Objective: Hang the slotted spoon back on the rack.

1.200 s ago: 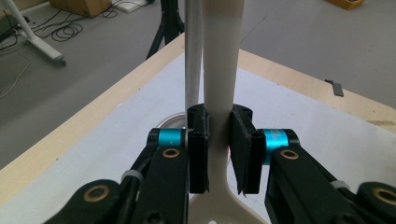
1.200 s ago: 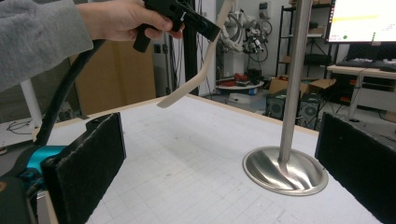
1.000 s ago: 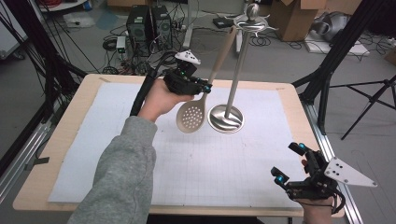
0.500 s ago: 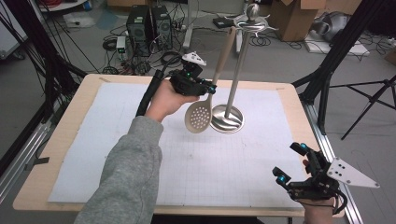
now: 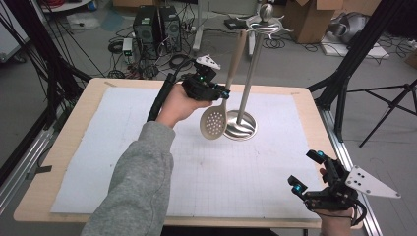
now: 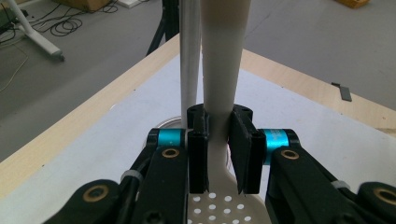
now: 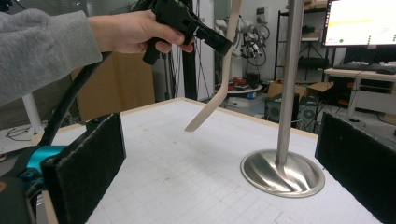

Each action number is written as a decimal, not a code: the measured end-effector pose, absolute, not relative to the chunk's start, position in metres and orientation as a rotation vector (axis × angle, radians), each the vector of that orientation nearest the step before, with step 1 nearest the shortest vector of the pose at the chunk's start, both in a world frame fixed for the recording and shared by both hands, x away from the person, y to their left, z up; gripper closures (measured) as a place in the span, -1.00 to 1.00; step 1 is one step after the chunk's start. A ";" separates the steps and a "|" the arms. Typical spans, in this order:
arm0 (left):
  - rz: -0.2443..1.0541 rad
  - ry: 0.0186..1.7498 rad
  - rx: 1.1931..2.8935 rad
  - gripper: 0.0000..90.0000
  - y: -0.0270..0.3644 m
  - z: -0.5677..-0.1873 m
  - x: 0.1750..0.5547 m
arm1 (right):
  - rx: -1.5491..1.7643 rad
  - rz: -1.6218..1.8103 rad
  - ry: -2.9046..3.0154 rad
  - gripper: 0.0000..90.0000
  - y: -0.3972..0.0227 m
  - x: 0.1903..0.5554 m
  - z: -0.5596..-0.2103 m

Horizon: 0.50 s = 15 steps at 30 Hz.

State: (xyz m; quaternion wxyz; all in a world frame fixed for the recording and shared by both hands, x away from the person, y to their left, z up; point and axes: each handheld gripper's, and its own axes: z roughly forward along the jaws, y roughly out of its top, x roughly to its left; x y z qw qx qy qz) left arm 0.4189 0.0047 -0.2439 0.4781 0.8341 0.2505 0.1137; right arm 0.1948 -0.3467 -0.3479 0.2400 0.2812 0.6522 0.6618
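Two grippers in play. Left gripper (image 5: pixel 222 94) is clamped on the neck of the slotted spoon (image 5: pixel 214 123), pads squeezing the cream handle just above the perforated bowl; the left gripper view shows the handle (image 6: pixel 223 70) running straight up between the jaws. Spoon hangs off the table, bowl down and just beside the stand's round base (image 5: pixel 241 126), handle leaning up toward the hooks at the top of the stand (image 5: pixel 264 22). The stand's pole (image 6: pixel 189 60) sits right behind the handle. Right gripper (image 5: pixel 307 172) rests well away from the stand, at the near right table corner (image 5: pixel 314 219), jaws wide with nothing between them; its pads (image 7: pixel 88 156) frame the base in the right gripper view.
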 end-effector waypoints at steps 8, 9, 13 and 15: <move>0.285 0.613 2.045 0.71 0.004 -0.243 0.419 | 0.768 1.811 1.792 -0.98 -0.346 0.195 -0.348; 0.285 0.613 2.045 0.71 0.004 -0.243 0.419 | 0.768 1.811 1.792 -0.98 -0.346 0.195 -0.348; 0.306 0.592 2.042 0.66 0.003 -0.244 0.419 | 0.771 1.812 1.791 -0.98 -0.346 0.195 -0.348; 0.296 0.579 2.031 0.38 0.003 -0.244 0.418 | 0.769 1.813 1.787 -0.98 -0.346 0.195 -0.348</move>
